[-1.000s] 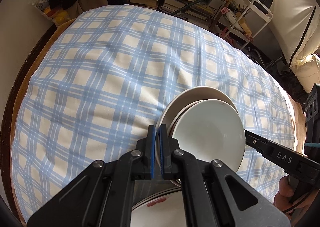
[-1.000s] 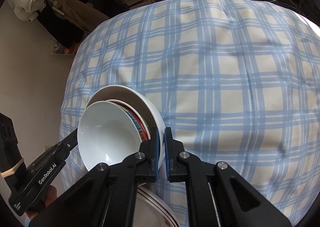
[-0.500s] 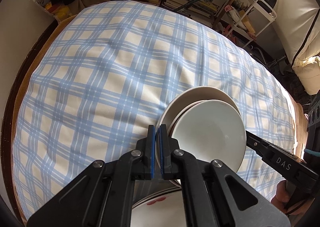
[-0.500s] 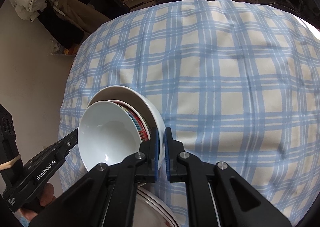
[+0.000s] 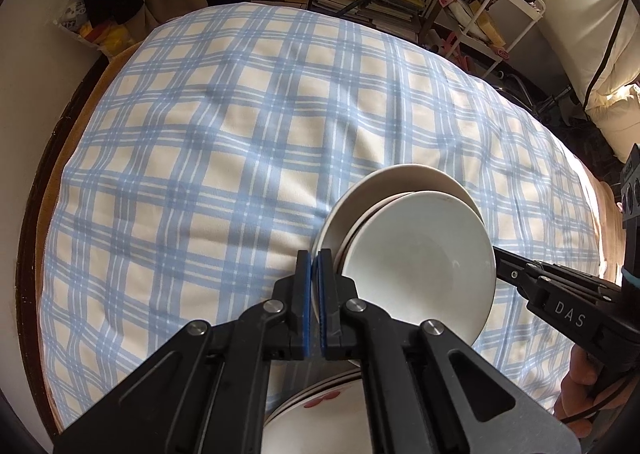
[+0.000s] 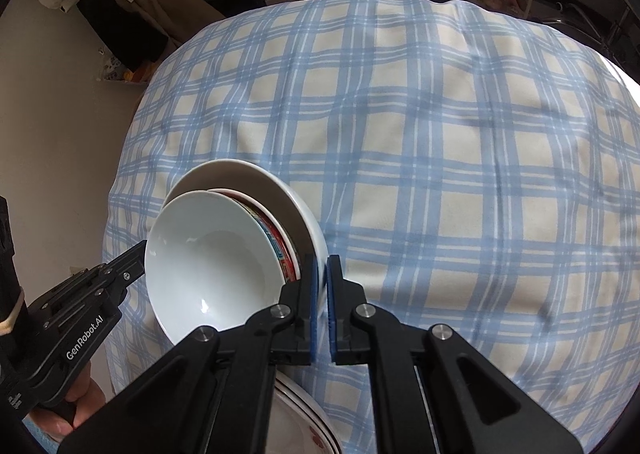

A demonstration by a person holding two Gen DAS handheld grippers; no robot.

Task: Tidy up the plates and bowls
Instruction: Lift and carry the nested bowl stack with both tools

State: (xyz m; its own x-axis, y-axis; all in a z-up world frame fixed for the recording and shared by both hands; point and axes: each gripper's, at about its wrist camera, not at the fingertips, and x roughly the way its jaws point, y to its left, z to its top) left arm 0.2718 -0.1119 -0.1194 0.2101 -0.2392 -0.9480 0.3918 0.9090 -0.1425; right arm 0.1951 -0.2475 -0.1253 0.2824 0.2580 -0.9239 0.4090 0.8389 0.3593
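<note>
A: Left wrist view: where is the stack of bowls [image 5: 416,254]?

B: Held up between both tools, above the blue plaid tablecloth [image 5: 224,142] on the table. The left gripper [image 5: 314,286] has its jaws clamped on the rim of the outermost bowl, at the stack's left edge.

A: And in the right wrist view?

B: The right gripper [image 6: 323,290] has its jaws clamped on the same wide bowl's rim [image 6: 316,230], on the stack's right. A white bowl [image 6: 212,266] sits innermost, with a red-patterned bowl [image 6: 280,242] nested behind it. Plates [image 6: 296,410] lie below, near the bottom edge.
</note>
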